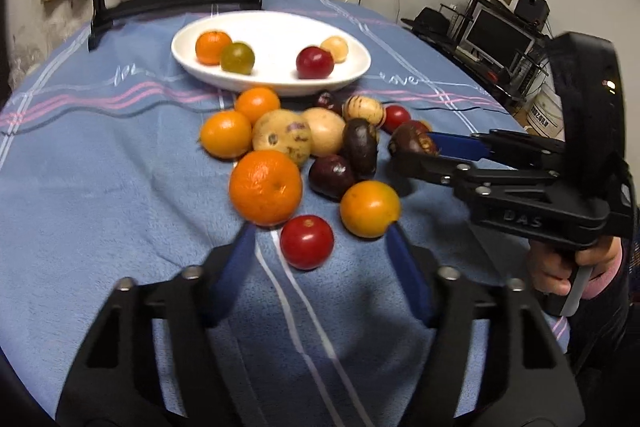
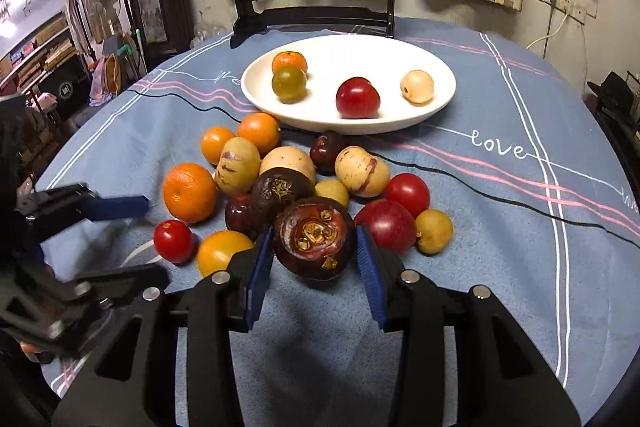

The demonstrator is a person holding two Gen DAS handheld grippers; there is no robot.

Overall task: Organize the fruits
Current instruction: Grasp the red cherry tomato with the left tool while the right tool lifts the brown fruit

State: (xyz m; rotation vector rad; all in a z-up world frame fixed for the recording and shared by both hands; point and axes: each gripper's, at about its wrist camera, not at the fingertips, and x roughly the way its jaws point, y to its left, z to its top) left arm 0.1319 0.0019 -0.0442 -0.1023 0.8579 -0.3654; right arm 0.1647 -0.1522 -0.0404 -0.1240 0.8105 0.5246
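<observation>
My right gripper [image 2: 316, 259] brackets the dark mangosteen [image 2: 315, 238] on the blue tablecloth [image 2: 500, 247]; both pads sit at its flanks, contact unconfirmed. My left gripper [image 1: 320, 259] is spread wide, holding nothing, fingers flanking a red tomato [image 1: 307, 242]. Heaped fruits partly hide one another. The white plate [image 2: 436, 67] holds four fruits: one tangerine, one green, one red, one pale.
</observation>
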